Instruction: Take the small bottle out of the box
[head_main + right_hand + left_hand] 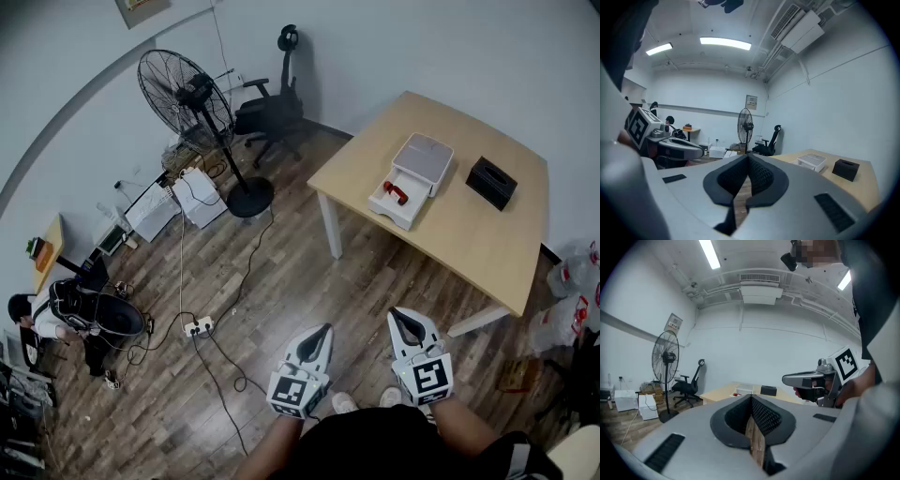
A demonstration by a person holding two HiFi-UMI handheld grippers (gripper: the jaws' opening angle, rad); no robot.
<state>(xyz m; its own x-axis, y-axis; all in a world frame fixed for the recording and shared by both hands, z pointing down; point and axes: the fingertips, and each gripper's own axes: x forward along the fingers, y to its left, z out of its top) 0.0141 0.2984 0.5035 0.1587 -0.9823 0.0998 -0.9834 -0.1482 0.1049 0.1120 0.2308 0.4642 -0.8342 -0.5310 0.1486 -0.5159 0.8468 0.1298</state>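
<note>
A white box [421, 159] stands on the wooden table [469, 234] at the upper right, its drawer pulled out toward me. In the drawer lies the small red bottle [396, 193]. Both grippers hang over the floor, well short of the table. My left gripper [323, 331] is shut and holds nothing. My right gripper [404, 317] is shut too, with nothing in it. The left gripper view shows the box [744, 390] far off beyond the shut jaws. The right gripper view shows the box [812, 161] to the right.
A black box [491, 182] sits on the table right of the white box. A standing fan [192, 103] and an office chair [272, 112] stand at the back. A power strip [197, 327] with cables lies on the floor. A person [52, 314] sits far left. Plastic bottles [572, 281] stand at the right.
</note>
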